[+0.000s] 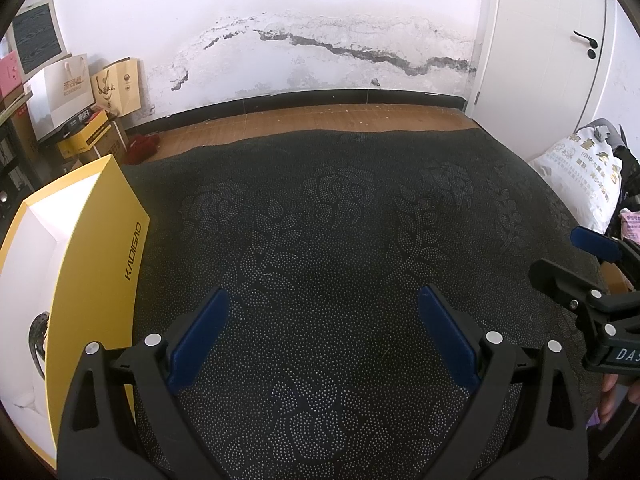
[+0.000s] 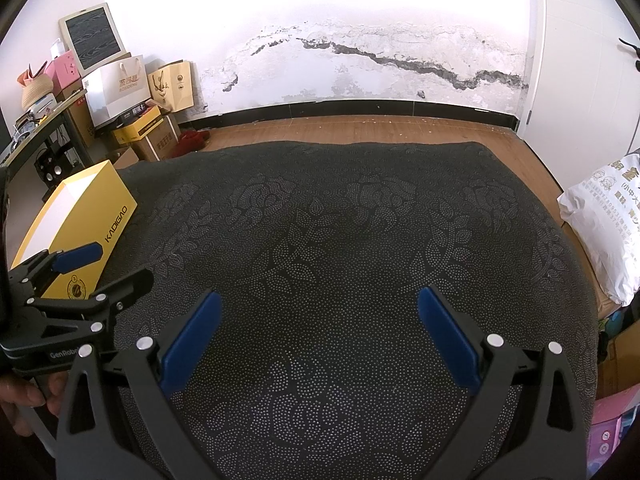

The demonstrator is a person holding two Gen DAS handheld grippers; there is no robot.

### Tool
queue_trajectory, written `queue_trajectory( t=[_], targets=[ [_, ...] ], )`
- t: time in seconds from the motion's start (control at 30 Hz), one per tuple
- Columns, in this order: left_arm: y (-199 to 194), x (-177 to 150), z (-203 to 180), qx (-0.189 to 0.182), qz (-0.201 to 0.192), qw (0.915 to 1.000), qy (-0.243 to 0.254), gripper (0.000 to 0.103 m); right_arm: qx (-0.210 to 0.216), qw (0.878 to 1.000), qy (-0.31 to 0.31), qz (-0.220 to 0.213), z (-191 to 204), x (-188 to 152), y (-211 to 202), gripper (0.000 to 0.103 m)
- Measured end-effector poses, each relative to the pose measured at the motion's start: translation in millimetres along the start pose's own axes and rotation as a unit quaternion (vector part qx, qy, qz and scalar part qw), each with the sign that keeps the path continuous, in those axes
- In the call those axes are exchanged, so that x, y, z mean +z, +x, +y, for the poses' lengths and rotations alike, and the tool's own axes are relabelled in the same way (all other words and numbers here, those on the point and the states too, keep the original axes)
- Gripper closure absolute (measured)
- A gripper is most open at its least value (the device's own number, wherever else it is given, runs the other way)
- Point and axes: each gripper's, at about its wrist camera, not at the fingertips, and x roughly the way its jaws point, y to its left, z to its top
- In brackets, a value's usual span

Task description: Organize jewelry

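Note:
An open yellow KADIGAO box (image 1: 100, 256) with a white inside stands on the left of the dark dotted cloth (image 1: 340, 220). A dark ring-shaped piece (image 1: 38, 336) lies inside it, partly hidden. The box also shows in the right wrist view (image 2: 86, 216). My left gripper (image 1: 324, 300) is open and empty, just right of the box. My right gripper (image 2: 318, 304) is open and empty over the middle of the cloth (image 2: 340, 220). Each gripper shows at the edge of the other's view, the right one (image 1: 576, 256) and the left one (image 2: 116, 264).
A white printed plastic bag (image 2: 604, 232) lies at the cloth's right edge. Boxes and paper bags (image 2: 136, 96) are stacked on the floor at the far left. A wooden floor (image 2: 360, 128) and a cracked white wall lie beyond the cloth. A white door (image 1: 560, 40) is at the right.

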Motion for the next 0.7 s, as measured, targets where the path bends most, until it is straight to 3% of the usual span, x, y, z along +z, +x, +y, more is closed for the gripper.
queue_trajectory(
  t=[0.7],
  targets=[
    [0.2,-2.6,-1.6,-0.001,0.0,1.0,0.003,0.01,0.0,1.0,0.0,0.0,0.3,-0.2,-0.1,0.008]
  ],
)
